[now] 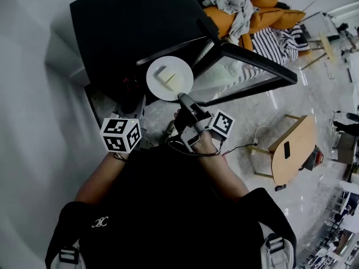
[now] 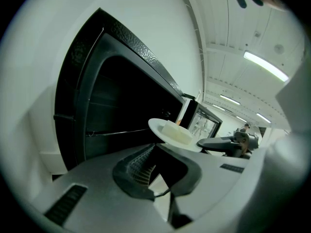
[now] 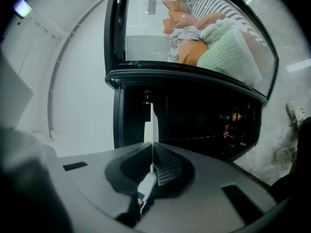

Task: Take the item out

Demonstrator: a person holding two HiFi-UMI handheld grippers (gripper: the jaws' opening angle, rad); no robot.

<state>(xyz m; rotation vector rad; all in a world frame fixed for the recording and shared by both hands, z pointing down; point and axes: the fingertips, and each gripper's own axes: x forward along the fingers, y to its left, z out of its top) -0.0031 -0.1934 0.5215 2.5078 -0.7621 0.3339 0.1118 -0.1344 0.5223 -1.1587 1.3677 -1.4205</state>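
Plate (image 1: 154, 83) carrying a pale block (image 1: 166, 76) sits pinched by the right gripper (image 1: 184, 98); left gripper (image 2: 155, 171) fingers pressed together, empty.

No words read clearly. A small white emblem (image 1: 100, 222) of interlocked letters, perhaps "XC", sits on the person's dark top (image 1: 168, 206). The left cube (image 1: 120, 134) and right cube (image 1: 222, 123) carry black-and-white square markers.

A round white plate (image 1: 157, 88) is held level in the air, just in front of the open cavity of the black oven (image 1: 129, 27). Its near right rim is pinched between the fingers of the right gripper (image 1: 183, 98). A pale rectangular block (image 1: 168, 77) is carried near its middle.
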